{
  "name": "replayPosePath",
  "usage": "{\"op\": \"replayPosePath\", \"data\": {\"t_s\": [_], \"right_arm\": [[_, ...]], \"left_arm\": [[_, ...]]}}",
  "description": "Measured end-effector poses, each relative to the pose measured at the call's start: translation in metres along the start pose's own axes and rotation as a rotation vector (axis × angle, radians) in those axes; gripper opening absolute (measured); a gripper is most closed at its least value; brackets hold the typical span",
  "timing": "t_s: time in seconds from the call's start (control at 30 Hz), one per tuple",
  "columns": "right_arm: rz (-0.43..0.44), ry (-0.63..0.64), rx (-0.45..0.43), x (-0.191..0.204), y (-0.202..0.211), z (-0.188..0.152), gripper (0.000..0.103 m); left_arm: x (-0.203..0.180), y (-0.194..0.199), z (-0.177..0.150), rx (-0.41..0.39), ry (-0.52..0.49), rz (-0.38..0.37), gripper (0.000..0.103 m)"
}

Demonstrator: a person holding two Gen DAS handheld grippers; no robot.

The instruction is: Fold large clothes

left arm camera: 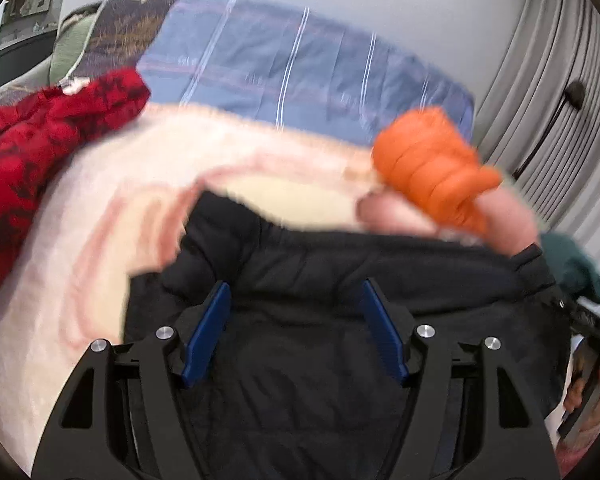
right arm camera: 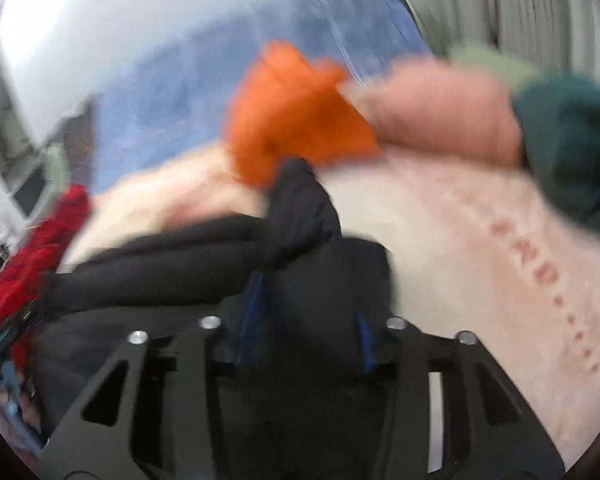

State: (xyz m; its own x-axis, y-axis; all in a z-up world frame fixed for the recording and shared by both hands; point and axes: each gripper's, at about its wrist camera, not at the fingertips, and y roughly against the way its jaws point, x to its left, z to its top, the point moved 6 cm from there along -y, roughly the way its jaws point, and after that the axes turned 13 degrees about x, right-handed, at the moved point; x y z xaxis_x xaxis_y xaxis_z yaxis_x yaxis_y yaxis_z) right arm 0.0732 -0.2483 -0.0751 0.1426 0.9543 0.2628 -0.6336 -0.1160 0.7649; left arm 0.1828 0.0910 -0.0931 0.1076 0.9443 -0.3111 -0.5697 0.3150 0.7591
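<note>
pink blanket (left arm camera: 80, 240) bears black jacket (left arm camera: 340, 280), orange garment (left arm camera: 428, 160).

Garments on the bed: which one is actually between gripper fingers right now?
The black puffer jacket: a bunched fold sits between the right gripper fingers. The orange bundle, red garment and dark green one lie apart on the pink blanket, untouched.

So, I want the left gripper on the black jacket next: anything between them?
Nothing visible: the left gripper stands open directly over the black jacket, with only jacket fabric between its pads.
</note>
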Motion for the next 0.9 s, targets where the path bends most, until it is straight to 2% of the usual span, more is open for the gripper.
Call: {"op": "replayPosePath", "data": {"t_s": [0.1, 0.2, 0.23, 0.27, 0.3, 0.4, 0.47, 0.53, 0.6, 0.7, 0.77, 0.83, 0.9], "right_arm": [[0.102, 0.162, -0.072, 0.057, 0.034, -0.019, 0.055], [0.191, 0.224, -0.042, 0.089, 0.025, -0.036, 0.055], [0.175, 0.255, -0.009, 0.097, 0.013, -0.044, 0.054], [0.110, 0.281, 0.024, 0.100, -0.003, -0.048, 0.053], [0.040, 0.277, 0.031, 0.092, -0.018, -0.048, 0.047], [-0.131, 0.158, 0.012, 0.039, -0.040, -0.031, 0.046], [-0.144, 0.077, 0.046, 0.004, -0.051, -0.018, 0.037], [-0.120, -0.004, 0.086, -0.023, -0.058, -0.010, 0.012], [-0.098, -0.051, 0.110, -0.039, -0.057, -0.009, 0.011], [-0.153, -0.019, 0.107, -0.041, -0.054, -0.014, 0.011], [-0.190, -0.020, 0.089, -0.033, -0.039, -0.023, 0.017], [-0.170, 0.000, 0.030, 0.003, -0.015, -0.027, 0.044], [-0.103, 0.100, -0.064, 0.044, 0.020, -0.032, 0.047]], "left_arm": [[0.008, 0.010, 0.006, -0.027, 0.004, 0.023, 0.075], [0.030, -0.015, -0.003, 0.054, 0.056, 0.096, 0.075], [0.040, -0.031, -0.011, 0.099, 0.082, 0.106, 0.075], [0.044, -0.039, -0.016, 0.112, 0.085, 0.110, 0.075], [0.046, -0.044, -0.020, 0.109, 0.080, 0.113, 0.076], [0.043, -0.044, -0.024, 0.093, 0.051, 0.126, 0.079], [0.040, -0.047, -0.022, 0.094, 0.041, 0.116, 0.082], [0.040, -0.050, -0.021, 0.090, 0.045, 0.102, 0.083], [0.039, -0.050, -0.022, 0.084, 0.038, 0.100, 0.085], [0.039, -0.049, -0.024, 0.078, 0.036, 0.080, 0.086], [0.040, -0.049, -0.024, 0.078, 0.038, 0.075, 0.086], [0.040, -0.049, -0.024, 0.076, 0.037, 0.076, 0.087], [0.039, -0.050, -0.024, 0.077, 0.038, 0.075, 0.087]]}}
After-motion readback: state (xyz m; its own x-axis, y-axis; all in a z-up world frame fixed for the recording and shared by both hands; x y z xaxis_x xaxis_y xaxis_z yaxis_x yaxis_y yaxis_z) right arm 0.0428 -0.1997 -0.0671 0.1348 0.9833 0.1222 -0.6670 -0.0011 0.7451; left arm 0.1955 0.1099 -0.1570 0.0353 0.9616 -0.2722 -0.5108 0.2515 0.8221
